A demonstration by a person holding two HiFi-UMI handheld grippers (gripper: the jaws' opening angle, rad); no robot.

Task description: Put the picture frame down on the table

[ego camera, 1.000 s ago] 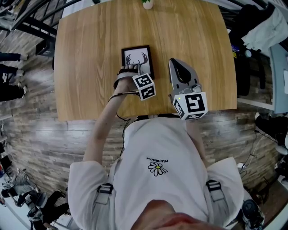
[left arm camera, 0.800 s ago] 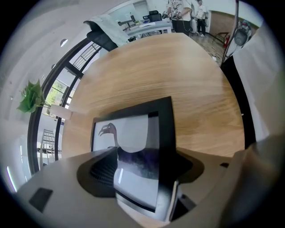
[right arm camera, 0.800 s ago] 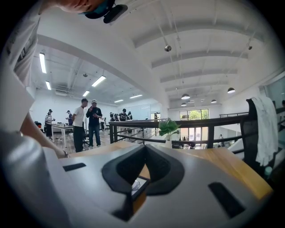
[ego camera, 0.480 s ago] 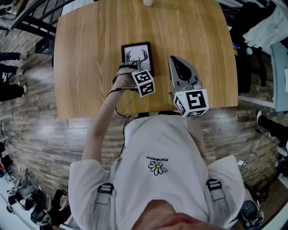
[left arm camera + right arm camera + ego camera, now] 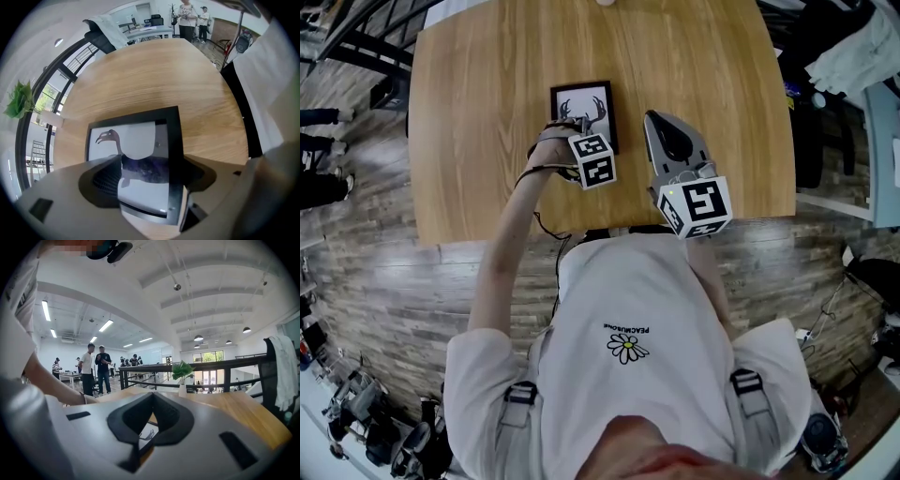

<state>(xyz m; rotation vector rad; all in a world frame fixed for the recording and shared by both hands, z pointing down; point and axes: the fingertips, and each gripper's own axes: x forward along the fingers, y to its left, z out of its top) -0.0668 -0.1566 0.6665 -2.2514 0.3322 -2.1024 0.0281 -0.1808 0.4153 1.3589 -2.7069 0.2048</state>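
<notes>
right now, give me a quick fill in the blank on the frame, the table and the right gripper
The picture frame lies ___ on the table.
Its border is ___.
The right gripper has its jaws ___, holding nothing.
A green ___ stands in a white pot at the table's far edge.
Missing words: flat, black, shut, plant.

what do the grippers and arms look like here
The left gripper and right gripper are pale grey plastic with dark pads inside the jaws, each topped by a white cube with black square markers. A thin dark cable runs along the left arm. Sleeves are short and white.
</notes>
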